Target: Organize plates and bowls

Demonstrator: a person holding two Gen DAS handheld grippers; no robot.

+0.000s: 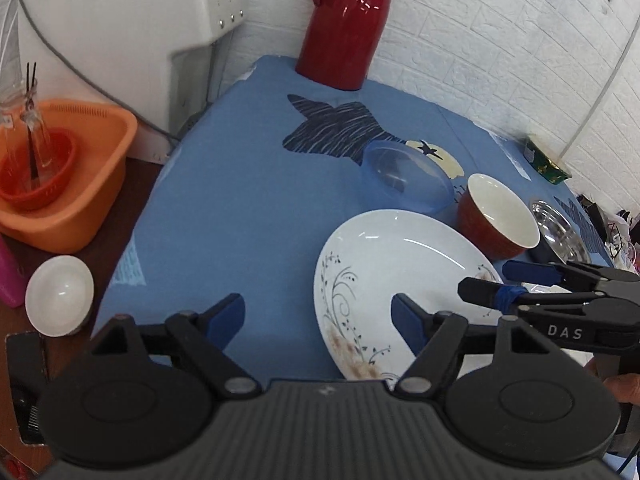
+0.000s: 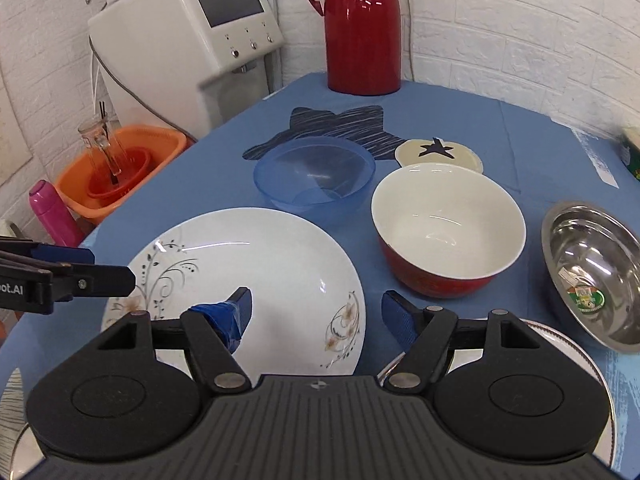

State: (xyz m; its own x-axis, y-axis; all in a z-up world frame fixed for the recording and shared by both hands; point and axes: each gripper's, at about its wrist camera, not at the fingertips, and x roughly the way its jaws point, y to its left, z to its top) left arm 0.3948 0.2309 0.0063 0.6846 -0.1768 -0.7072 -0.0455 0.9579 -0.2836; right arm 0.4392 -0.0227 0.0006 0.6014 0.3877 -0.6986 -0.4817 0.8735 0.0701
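My right fingers (image 2: 316, 316): spread apart, empty, over the near right rim of the floral plate
My left fingers (image 1: 318, 318): spread apart, empty, at the plate's left edge
Floral plate (image 2: 256, 272): flat on the blue counter (image 2: 500, 128), near centre
Red bowl (image 2: 446, 228): just right of the plate
Steel bowl (image 2: 592, 264): far right
Blue bowl (image 2: 314, 176): behind the plate
Red flask (image 2: 362, 24): far edge

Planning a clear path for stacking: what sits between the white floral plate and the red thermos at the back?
In the right wrist view, the translucent blue bowl lies between the white floral plate and the red thermos; beyond it, only tablecloth.
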